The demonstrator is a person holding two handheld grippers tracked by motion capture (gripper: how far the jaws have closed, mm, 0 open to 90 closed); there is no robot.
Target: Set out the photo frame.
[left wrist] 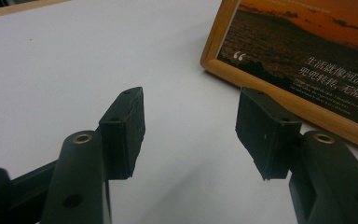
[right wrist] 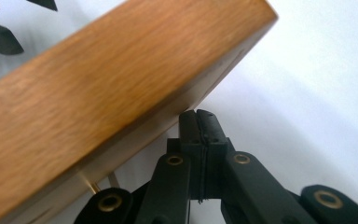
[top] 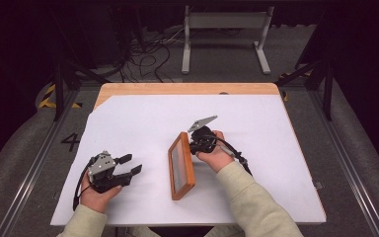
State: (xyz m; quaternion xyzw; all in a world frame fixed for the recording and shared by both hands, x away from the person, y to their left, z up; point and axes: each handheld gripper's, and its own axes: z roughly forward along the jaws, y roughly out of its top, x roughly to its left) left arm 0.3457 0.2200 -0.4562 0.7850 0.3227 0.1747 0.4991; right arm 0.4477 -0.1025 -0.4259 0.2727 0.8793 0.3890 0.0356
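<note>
- Left gripper (top: 128,165): sits near the front left corner of the white sheet (top: 143,113) that covers the table (top: 187,89). A hand (top: 96,195) holds it from the front edge. Its jaws stand apart with nothing between them, and they point toward the frame. In the left gripper view (left wrist: 191,135) bare sheet (left wrist: 74,60) shows in the gap.
- Frame (top: 181,165): a wooden picture frame, placed around the middle of the sheet and nearer the front edge, its long side running from front to back. It is tilted, with its right side raised and its glazed face turned toward the left. In the left gripper view the frame (left wrist: 303,60) shows a dusk seascape with white lettering, and its lower edge meets the sheet.
- Right gripper (top: 193,145): at the frame's right side, toward its far end, held by a hand (top: 217,153) in a pale sleeve (top: 256,202). In the right gripper view its jaws are pressed together (right wrist: 200,116) with nothing clamped. Their tips sit at the underside of the frame (right wrist: 107,102), against the back edge; whether they touch cannot be told for certain.
</note>
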